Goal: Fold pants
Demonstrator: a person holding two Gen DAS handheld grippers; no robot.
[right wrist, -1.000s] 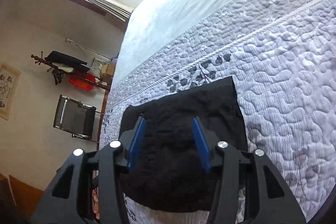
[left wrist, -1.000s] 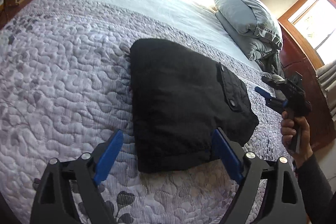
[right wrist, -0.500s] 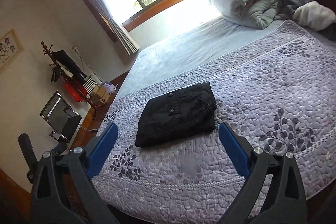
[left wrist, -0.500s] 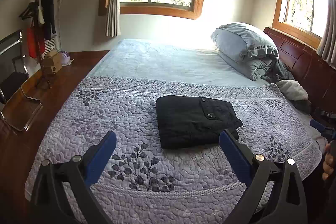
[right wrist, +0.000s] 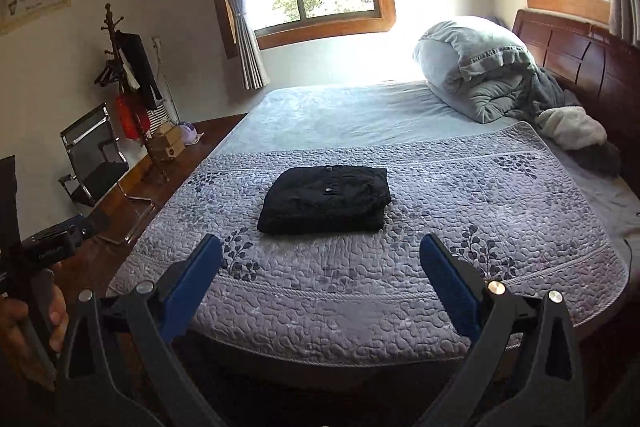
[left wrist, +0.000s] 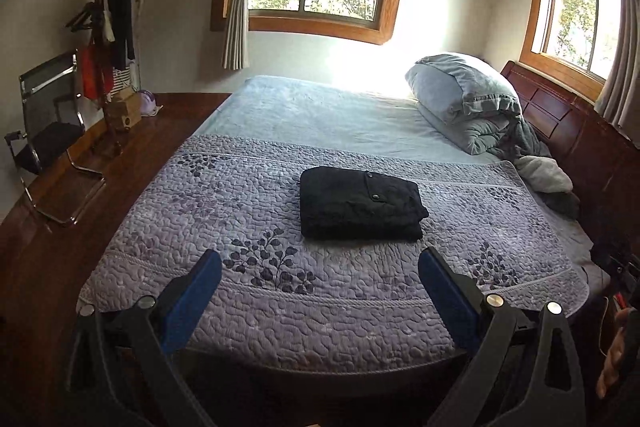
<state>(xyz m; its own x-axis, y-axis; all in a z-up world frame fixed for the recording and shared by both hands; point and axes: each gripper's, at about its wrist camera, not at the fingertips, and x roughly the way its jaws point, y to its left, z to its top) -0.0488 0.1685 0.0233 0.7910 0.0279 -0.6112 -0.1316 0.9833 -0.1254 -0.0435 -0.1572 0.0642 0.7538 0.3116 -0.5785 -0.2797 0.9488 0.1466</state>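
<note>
Our left claw (left wrist: 320,273) and right claw (right wrist: 321,257) look alike: black angular frames, flat blue pads (left wrist: 188,303) inside each finger, and round silver screws (right wrist: 495,287) at the joints. A black handle (right wrist: 48,251) shows.

Black pants (left wrist: 360,205), folded compact, flat, mid quilt, button up

Pants (left wrist: 360,205) lie mid-quilt (left wrist: 200,219), pillow (left wrist: 460,83) behind at right
</note>
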